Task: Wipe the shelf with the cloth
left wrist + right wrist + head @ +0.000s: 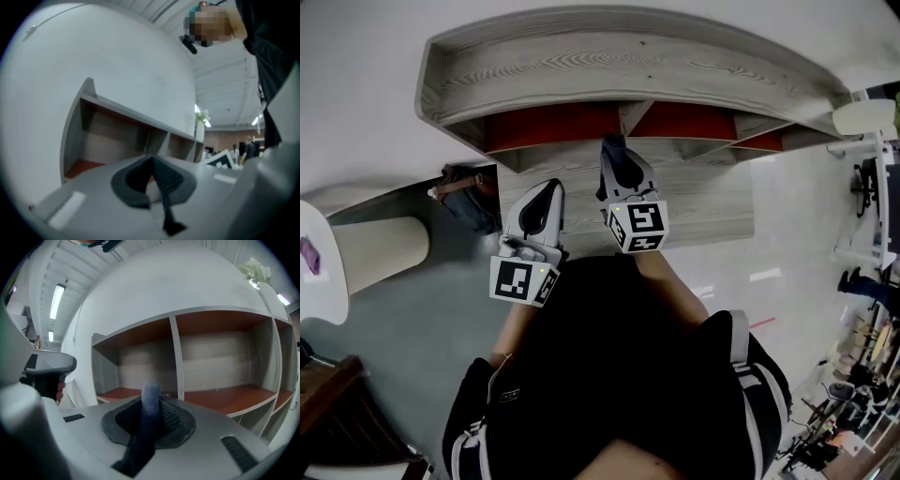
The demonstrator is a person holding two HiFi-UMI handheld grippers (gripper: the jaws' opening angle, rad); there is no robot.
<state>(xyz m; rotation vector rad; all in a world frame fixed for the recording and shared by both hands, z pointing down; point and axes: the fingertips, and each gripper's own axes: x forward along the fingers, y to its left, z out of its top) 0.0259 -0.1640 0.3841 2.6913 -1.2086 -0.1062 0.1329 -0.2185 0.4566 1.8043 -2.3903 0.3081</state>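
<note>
Cloth [146, 425] in right hand-held gripper [151, 408], clear only in right gripper view

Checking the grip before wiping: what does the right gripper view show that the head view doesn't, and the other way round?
Only the right gripper view: the blue cloth pinched between the jaws of the right hand-held gripper, and the back wall of the compartments. Only the head view: the grey top board seen from above, and the person's black top. Both: the shelf and the left hand-held gripper.
</note>
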